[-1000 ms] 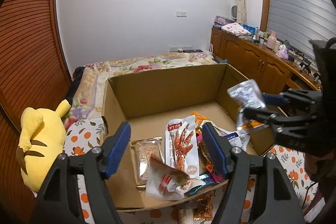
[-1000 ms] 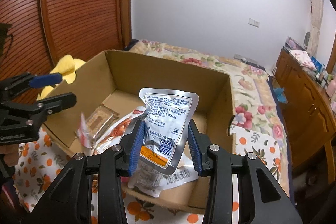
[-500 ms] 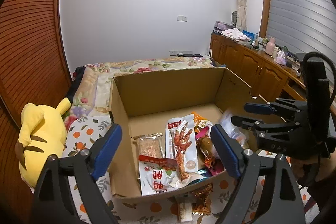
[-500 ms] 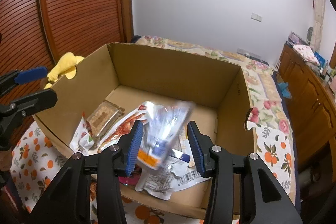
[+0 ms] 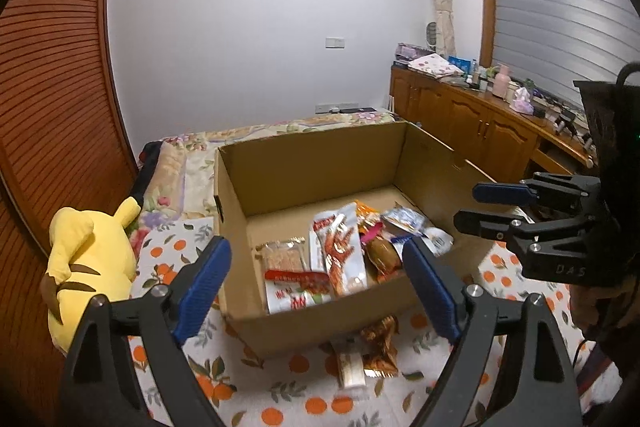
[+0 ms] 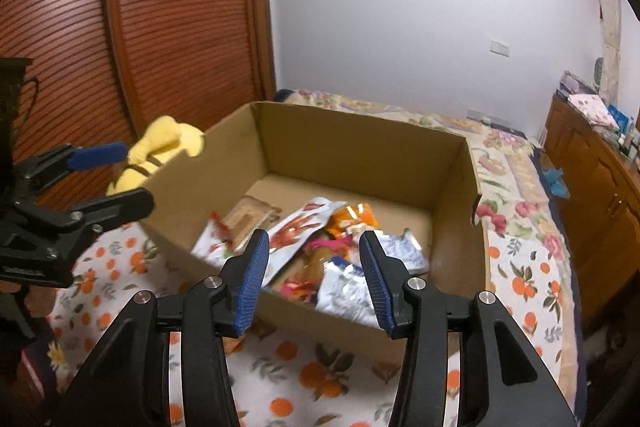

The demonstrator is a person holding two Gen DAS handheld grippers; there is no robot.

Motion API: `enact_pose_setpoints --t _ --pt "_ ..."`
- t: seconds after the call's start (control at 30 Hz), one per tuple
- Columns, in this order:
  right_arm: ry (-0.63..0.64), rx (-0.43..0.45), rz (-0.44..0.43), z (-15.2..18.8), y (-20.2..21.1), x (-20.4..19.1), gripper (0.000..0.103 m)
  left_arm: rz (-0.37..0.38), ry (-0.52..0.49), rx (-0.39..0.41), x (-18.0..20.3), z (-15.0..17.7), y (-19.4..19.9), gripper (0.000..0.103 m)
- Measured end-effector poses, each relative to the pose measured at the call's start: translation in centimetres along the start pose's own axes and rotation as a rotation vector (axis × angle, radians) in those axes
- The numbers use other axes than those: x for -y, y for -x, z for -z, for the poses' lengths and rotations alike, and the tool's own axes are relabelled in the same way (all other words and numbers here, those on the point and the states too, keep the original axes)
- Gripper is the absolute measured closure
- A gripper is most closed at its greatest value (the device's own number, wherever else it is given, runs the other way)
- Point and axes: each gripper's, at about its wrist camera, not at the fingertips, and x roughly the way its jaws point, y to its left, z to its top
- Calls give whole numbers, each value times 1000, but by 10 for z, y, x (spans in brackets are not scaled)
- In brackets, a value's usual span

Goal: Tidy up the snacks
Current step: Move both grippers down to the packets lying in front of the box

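An open cardboard box (image 5: 308, 163) (image 6: 360, 151) stands on the orange-print bedspread and holds several snack packets: a red-and-white chicken-feet packet (image 5: 340, 255) (image 6: 300, 227), a red-and-white packet (image 5: 292, 291) at the near wall, a clear cracker pack (image 5: 282, 255), and a silver packet (image 5: 402, 219) (image 6: 400, 251) on the right. My left gripper (image 5: 316, 287) is open and empty, above the box's near edge. My right gripper (image 6: 312, 267) is open and empty, above the box's near right side; it also shows in the left wrist view (image 5: 480, 207).
Two loose snack packets, a brown one (image 5: 380, 343) and a pale one (image 5: 350, 367), lie on the bedspread in front of the box. A yellow plush toy (image 5: 88, 259) (image 6: 160, 147) sits left of the box. A wooden cabinet (image 5: 480, 131) runs along the right wall.
My right gripper opened and let go of the silver packet, which fell into the box. The red-and-white packet dropped from my left gripper into the box. Both grippers pulled back from the box.
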Motion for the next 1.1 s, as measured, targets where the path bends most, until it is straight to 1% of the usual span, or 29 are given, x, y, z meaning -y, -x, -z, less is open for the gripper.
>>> enact_pose_setpoints --t 0.23,0.37,0.8,1.1 --pt "-2 7 -54 24 17 -16 55 50 8 -14 9 28 15 15" --pt "-3 -2 -62 37 20 -23 55 52 2 -32 14 42 14 15" --pt "-8 -43 -78 59 12 -31 55 55 4 -119 20 76 -10 15" --pt "-13 -84 -84 73 -3 -37 55 54 19 -158 13 88 -27 16"
